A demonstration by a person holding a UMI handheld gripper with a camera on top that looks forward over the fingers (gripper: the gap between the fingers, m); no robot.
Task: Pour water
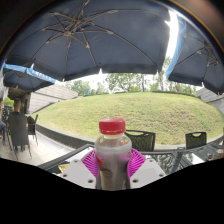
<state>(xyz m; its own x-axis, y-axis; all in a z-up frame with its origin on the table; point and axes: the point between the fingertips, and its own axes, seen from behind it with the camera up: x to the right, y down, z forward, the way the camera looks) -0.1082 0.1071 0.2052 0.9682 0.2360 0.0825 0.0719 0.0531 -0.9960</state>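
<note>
A clear plastic bottle (113,152) with a red cap stands upright between the fingers of my gripper (113,166). Both magenta pads (92,161) press against its sides, so the gripper is shut on the bottle. The bottle's base is hidden below the fingers. It is held up in the air, above the patio furniture. No cup or other vessel shows.
Large dark patio umbrellas (95,40) spread overhead. Dark chairs (140,140) and a table stand just beyond the bottle, more chairs (20,130) to the left. A sloping green lawn (130,110) and trees lie behind.
</note>
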